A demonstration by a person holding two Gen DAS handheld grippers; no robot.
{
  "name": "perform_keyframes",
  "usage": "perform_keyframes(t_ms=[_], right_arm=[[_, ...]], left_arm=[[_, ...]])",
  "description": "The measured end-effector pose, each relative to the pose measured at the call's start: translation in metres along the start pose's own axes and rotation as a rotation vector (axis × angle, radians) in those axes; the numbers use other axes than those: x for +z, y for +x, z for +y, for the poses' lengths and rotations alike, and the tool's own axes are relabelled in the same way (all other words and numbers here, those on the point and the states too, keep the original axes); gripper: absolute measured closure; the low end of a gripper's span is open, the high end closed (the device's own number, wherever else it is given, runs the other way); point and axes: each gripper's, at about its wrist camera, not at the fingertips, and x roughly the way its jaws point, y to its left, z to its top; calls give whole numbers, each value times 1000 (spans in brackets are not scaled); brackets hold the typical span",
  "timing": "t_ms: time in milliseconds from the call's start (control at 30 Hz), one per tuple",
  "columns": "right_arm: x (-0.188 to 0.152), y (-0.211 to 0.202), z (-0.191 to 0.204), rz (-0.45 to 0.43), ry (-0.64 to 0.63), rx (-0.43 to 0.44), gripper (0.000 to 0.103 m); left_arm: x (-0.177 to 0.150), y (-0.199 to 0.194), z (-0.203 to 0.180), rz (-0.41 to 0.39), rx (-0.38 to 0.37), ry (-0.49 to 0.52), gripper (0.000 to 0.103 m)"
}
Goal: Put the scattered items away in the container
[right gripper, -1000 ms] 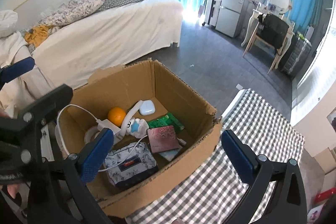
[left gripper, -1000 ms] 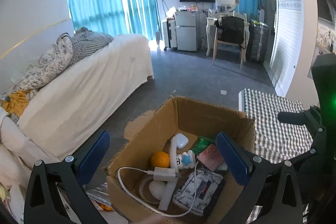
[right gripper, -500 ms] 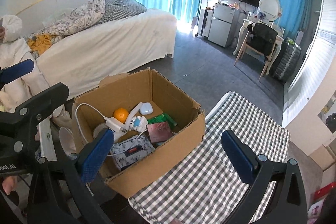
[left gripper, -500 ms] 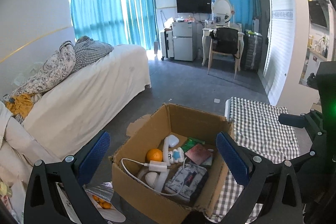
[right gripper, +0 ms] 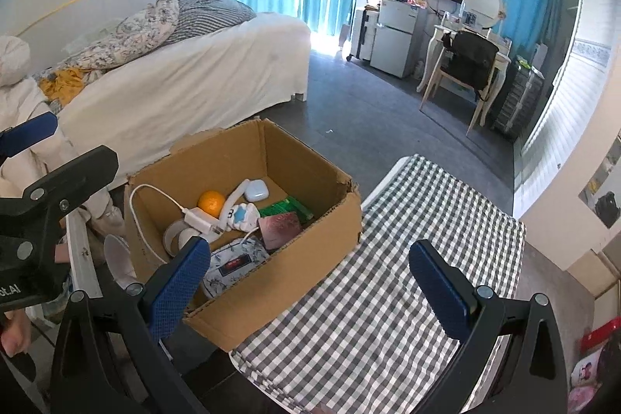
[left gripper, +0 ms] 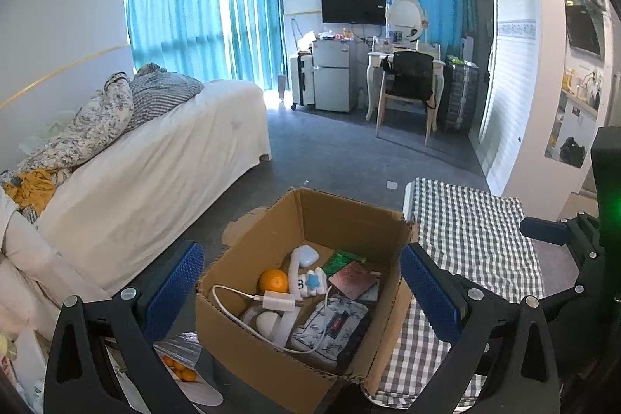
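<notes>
Bright daylight through curtains (left gripper: 202, 14), sharp, fisheye-warped edges.

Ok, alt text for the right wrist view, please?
The open, empty right tongs hover above a cardboard box holding an orange, a white charger and other small items. The box sits at the edge of a checked tablecloth, with a white bed behind.

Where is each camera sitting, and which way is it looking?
Left wrist: sits on the left gripper, above and behind the cardboard box, looking down the room toward the TV; its own two open blue-padded fingers show.
Right wrist: sits on the right gripper, over the checked cloth, facing the same way; its own open fingers show, with the left gripper at the left edge.
Shared: the box, orange, bed, cloth.
</notes>
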Motion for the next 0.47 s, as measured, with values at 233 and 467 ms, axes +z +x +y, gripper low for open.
perform_keyframes(t_ms=[233, 467], right_arm=[[-1, 8, -3, 16, 10, -6, 0], [0, 15, -6, 29, 18, -6, 0]], left_arm=[[-2, 17, -3, 33, -12, -3, 0], [-1, 25, -5, 45, -17, -7, 0]])
